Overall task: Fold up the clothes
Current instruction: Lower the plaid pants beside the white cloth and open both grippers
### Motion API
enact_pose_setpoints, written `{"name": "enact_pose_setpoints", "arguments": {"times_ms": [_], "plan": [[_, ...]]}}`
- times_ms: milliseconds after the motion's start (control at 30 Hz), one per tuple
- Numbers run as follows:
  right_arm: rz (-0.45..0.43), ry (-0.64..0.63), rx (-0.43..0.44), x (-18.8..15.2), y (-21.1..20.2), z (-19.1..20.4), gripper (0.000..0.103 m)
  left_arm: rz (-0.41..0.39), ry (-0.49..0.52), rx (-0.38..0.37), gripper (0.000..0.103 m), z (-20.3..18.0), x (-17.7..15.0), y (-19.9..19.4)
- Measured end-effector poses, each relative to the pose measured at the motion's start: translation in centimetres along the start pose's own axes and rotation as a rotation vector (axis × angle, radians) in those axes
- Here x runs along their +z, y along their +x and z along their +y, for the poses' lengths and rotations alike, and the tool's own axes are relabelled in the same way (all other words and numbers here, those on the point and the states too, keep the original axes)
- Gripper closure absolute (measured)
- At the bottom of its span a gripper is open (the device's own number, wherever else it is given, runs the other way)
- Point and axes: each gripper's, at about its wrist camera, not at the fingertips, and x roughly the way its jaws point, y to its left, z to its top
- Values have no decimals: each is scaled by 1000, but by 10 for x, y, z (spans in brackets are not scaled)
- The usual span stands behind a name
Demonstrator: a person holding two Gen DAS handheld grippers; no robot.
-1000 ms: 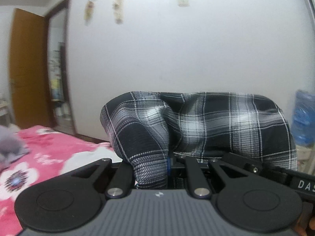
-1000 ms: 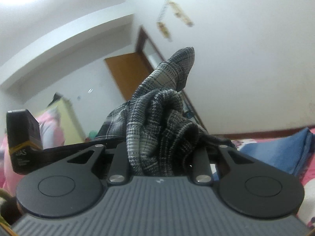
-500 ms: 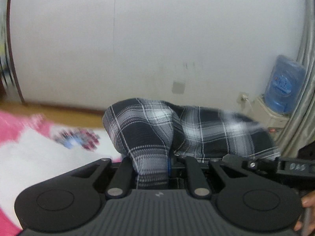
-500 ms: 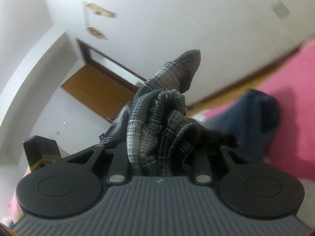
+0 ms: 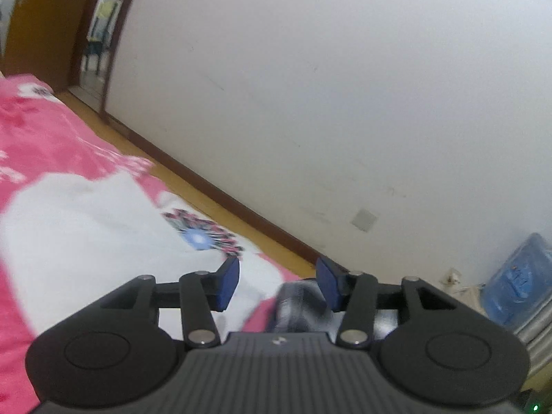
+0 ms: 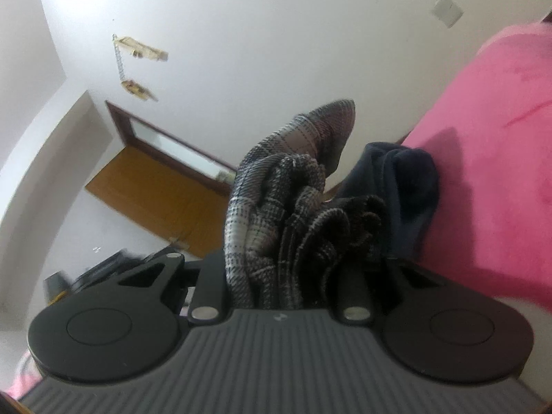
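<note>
Plaid cloth (image 6: 276,214), woven in black, grey and white checks, was bunched into thick ridges between the fingers of the right gripper (image 6: 279,276), which were closed tight on it. One pointed corner of the fabric stood up above the bundle against the white wall (image 6: 276,34). Just beside it on the right lay a dark navy garment (image 6: 400,186), crumpled, resting against the pink bedspread (image 6: 500,138); whether the two cloths touched could not be told.

The left gripper (image 5: 277,284) had its fingers spread wide, the blue pads (image 5: 229,281) well apart and holding nothing. Low between them, close to the gripper body, a blurred grey fold of fabric (image 5: 296,307) showed; its pattern was too smeared to read.

Under the left gripper the bedspread, pink with a large white patch and a flower print (image 5: 203,234), ran to an edge. Beyond that edge came a strip of wooden floor (image 5: 241,217) and a dark baseboard, then the plain wall, so open room lay ahead of the fingers. A blue water bottle (image 5: 517,286) stood at the far right, and a wooden door (image 5: 34,17) and doorway were at the far left.
</note>
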Motion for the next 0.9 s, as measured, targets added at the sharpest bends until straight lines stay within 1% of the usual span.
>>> {"name": "enact_pose_setpoints", "arguments": {"times_ms": [33,133,233,300,333,367,400,467,500,533,567,600,633,667,700,733,767,800,867,900], "plan": [[-9,0,-1,-3,1,0,80,-4,8,9,53,2,1,-7],[-3,2,-10,-2,8,-2,79,1,-3,-6,53,8,-13,-23],[46,46,-12,6,3,-5,71,6,-15,-21,50,14,-27,-38],[74,32,-14,13,-14,1,65,10,-23,-31,44,18,-36,-49],[83,18,-20,16,-25,5,60,11,-26,-37,39,20,-41,-54],[88,-6,-35,21,-36,10,59,13,-30,-42,37,22,-46,-60],[93,-31,-50,25,-48,14,59,15,-34,-47,36,24,-51,-65],[62,-133,-66,31,-67,35,59,18,-42,-57,33,27,-60,-75],[46,-184,-73,34,-76,45,59,25,-51,-51,32,28,-63,-74],[43,-257,-63,36,-81,62,59,31,-59,-45,30,28,-66,-72],[62,-329,-52,39,-76,83,59,37,-68,-39,31,28,-69,-69],[99,-394,-30,40,-69,101,59,44,-77,-32,32,28,-72,-67],[174,-464,3,39,-50,124,59,50,-86,-26,37,28,-76,-65],[245,-515,27,38,-28,142,60,56,-94,-19,54,28,-79,-63],[308,-547,25,33,-2,153,62,62,-103,-13,65,28,-82,-61],[371,-577,21,28,24,163,70,69,-112,-7,83,28,-85,-59],[451,-591,2,22,55,167,80,75,-121,0,88,28,-88,-57],[521,-596,-28,16,83,167,83,79,-121,15,90,30,-90,-54],[621,-600,-86,2,133,160,89,86,-107,47,94,30,-95,-54],[639,-604,-120,-4,153,158,89,94,-92,63,94,30,-96,-52]]}}
